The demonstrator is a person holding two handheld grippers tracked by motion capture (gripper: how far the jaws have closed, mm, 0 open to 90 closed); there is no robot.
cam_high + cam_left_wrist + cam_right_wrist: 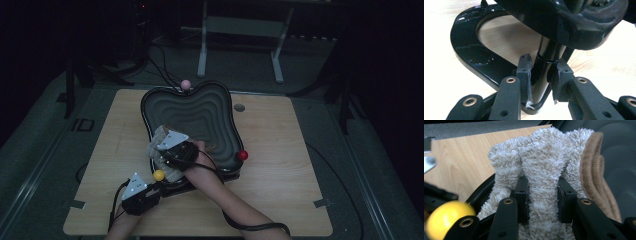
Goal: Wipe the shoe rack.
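So nearest the person, at the near left of the wooden table [280, 150], the left gripper [150, 192] sits low by the tray's near-left corner. In the left gripper view its jaws are pinched around a glossy black post [546, 67] that rises from the curved black base [474, 57] under the tray. Just past it there's a yellow ball [159, 175] on the tray's near rim. Next up, the right gripper [167, 150] reaches across from the right, jaws squeezed tight on a fold of a fluffy off-white towel [544, 165] with a tan edge, which lies over the near-left rim of the black wavy-edged tray [220, 107]. A red ball [242, 155] sits on the tray's near right rim, a pink ball [185, 84] at the far edge.
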